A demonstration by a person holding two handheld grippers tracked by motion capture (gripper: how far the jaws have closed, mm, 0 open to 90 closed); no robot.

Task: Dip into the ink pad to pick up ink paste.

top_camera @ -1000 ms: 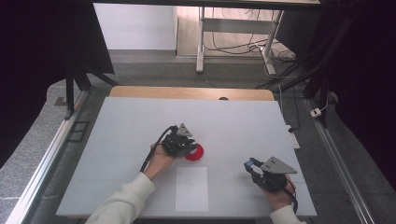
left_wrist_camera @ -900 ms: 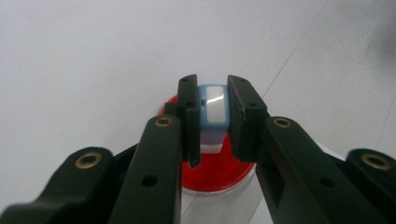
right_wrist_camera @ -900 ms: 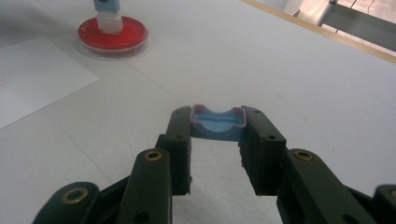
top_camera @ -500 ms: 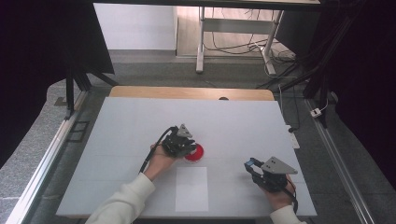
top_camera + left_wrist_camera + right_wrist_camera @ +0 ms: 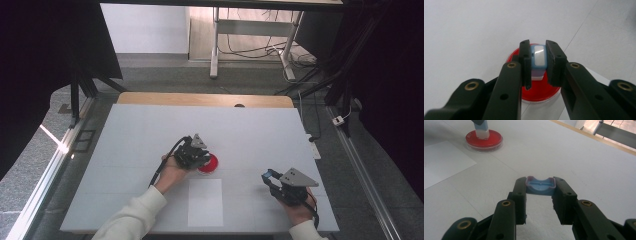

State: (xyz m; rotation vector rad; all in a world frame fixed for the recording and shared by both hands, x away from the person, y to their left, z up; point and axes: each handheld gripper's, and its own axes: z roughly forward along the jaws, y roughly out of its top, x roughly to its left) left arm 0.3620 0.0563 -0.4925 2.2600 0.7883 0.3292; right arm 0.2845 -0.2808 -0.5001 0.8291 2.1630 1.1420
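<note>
A small blue-and-white block [image 5: 538, 60] is being grasped by the left tongs [image 5: 538, 65], clenched on it over a red round dish [image 5: 539, 88] at the counter's [image 5: 150, 130] centre. A blue cap [image 5: 540, 185] is being gripped by the right tongs [image 5: 540, 195] at four o'clock from the dish.

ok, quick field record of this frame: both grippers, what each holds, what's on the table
left gripper: shut on blue-and-white block, its lower end over the red dish
right gripper: shut on blue cap, low over the table, apart from the dish
red dish: round, shallow, near table centre
paper sheet: flat, white, near the front edge between the hands
table: white top
</note>
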